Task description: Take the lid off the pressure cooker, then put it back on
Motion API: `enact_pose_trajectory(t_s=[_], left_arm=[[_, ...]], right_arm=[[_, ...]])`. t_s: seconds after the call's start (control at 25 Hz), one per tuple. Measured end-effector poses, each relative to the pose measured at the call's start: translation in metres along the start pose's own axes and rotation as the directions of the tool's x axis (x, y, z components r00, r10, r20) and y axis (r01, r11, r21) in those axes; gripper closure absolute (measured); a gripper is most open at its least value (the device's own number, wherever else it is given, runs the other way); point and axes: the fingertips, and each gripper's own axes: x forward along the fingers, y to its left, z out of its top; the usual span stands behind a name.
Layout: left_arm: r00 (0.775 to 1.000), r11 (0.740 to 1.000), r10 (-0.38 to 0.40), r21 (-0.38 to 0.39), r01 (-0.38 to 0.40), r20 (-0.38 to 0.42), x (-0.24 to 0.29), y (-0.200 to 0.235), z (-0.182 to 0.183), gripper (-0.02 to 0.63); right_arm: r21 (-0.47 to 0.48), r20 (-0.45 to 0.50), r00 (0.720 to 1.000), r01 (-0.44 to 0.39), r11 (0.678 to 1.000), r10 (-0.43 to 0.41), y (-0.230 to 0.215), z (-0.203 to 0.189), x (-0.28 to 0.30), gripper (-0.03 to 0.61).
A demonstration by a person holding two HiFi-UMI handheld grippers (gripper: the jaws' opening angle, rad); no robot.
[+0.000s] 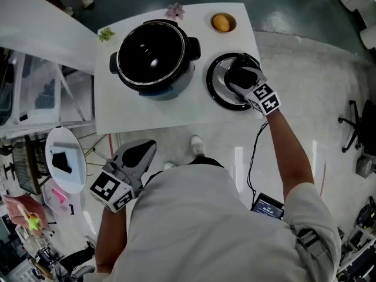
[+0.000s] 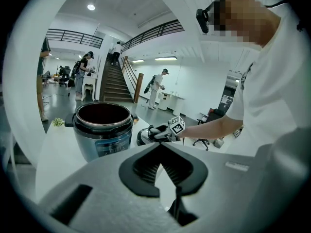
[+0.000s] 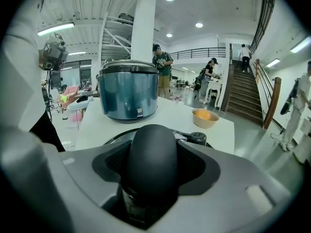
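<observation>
The blue-grey pressure cooker [image 1: 154,54] [image 2: 103,130] [image 3: 128,93] stands uncovered on the white table [image 1: 135,107], its dark pot showing. To its right the round lid [image 1: 216,93] [image 2: 144,136] lies flat on the table. My right gripper [image 1: 241,75] [image 3: 151,149] is over the lid, its jaws shut on the lid's black handle [image 3: 151,164], which fills the space between the pads. My left gripper [image 1: 144,151] [image 2: 160,147] hangs off the table's near edge, close to the person's body, tips together and holding nothing.
A small bowl with an orange fruit [image 1: 222,23] [image 3: 205,117] sits at the table's far right corner. A pink flower [image 1: 174,10] and a green sprig [image 1: 106,34] lie along the far edge. A black valve knob [image 3: 198,138] stands on the lid.
</observation>
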Motion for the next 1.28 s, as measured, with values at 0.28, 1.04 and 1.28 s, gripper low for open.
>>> enact_pose_trajectory(t_s=[0.28, 1.04, 1.28], left_arm=[[1.000, 1.000, -0.017, 0.003, 0.017, 0.008, 0.002, -0.002, 0.002, 0.607], [0.996, 0.997, -0.080, 0.023, 0.079, 0.032, -0.014, -0.005, -0.005, 0.607], [0.994, 0.995, -0.100, 0.023, 0.100, 0.042, -0.019, -0.005, -0.006, 0.607]], right_arm=[[0.002, 0.021, 1.000, 0.002, 1.000, -0.002, 0.001, -0.001, -0.001, 0.284], [0.010, 0.028, 0.995, 0.094, 0.996, -0.094, 0.001, 0.016, -0.035, 0.262], [0.015, 0.036, 0.992, 0.123, 0.992, -0.124, 0.003, 0.024, -0.052, 0.262]])
